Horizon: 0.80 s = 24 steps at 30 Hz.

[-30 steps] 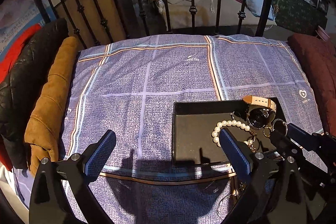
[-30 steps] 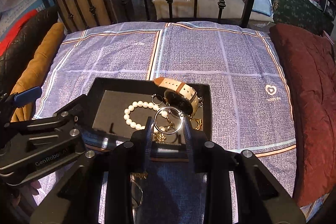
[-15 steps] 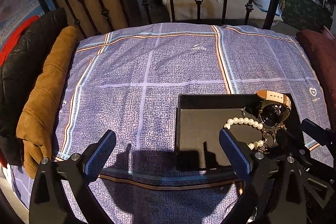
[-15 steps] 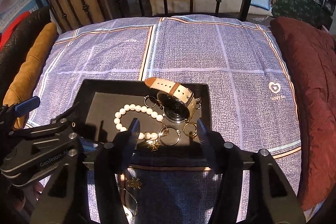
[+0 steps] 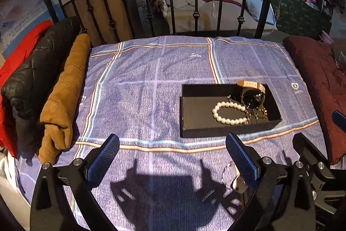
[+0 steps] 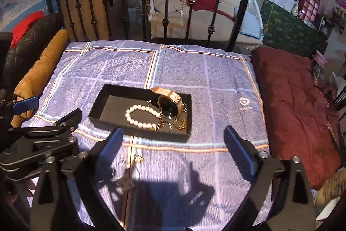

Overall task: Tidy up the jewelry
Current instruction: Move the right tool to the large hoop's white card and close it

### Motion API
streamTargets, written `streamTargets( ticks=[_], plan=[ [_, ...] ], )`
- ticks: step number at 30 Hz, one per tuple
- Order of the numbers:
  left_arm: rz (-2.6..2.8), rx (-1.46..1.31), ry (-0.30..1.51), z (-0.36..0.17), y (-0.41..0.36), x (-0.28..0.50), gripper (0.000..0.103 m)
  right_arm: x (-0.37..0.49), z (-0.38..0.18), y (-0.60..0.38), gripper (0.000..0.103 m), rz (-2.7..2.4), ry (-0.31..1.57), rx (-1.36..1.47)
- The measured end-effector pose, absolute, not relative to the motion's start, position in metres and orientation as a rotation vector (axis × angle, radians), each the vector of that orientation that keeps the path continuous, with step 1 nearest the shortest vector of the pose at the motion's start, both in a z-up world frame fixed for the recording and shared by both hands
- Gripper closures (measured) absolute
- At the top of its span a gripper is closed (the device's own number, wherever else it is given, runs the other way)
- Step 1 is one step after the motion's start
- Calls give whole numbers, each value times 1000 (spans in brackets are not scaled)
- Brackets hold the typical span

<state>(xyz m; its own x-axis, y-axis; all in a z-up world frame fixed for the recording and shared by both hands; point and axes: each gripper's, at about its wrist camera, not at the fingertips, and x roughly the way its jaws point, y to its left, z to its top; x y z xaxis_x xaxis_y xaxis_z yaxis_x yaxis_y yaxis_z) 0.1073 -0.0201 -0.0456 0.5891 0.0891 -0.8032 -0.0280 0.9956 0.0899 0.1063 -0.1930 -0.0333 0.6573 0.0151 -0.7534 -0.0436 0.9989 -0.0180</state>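
A black tray (image 5: 227,131) (image 6: 138,131) lies on the blue checked bedspread (image 5: 140,83). Inside it are a pearl bracelet (image 5: 229,103) (image 6: 138,107), a watch with a beige strap (image 5: 252,97) (image 6: 170,106) and small gold rings (image 5: 261,113) (image 6: 180,123). My left gripper (image 5: 170,144) stands open and empty, short of the tray's near left corner. My right gripper (image 6: 173,133) hangs just short of the tray's front wall, its jaws opening wide with nothing between them. Loose pieces lie on the spread near me: a ring with a tag (image 5: 235,181) (image 6: 127,182) and a small gold piece (image 6: 139,158).
A brown cushion (image 5: 64,96) and a black quilted jacket (image 5: 32,79) line the left side. A dark red blanket (image 6: 298,105) covers the right side. A black iron bed rail (image 5: 194,14) closes the far end.
The right gripper, earlier shut on a ring over the tray, has let it go into the tray and spread its jaws wide. Both grippers have drawn back from the tray.
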Motion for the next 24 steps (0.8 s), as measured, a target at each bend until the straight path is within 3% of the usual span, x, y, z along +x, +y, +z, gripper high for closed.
streamTargets(
  ticks=[9,24],
  plan=[
    [50,145,1065,-95,-34,60,6,65,-92,-216,7,51,1038,129],
    [62,72,1073,-96,-18,57,6,64,-92,-204,7,74,1039,77]
  ],
)
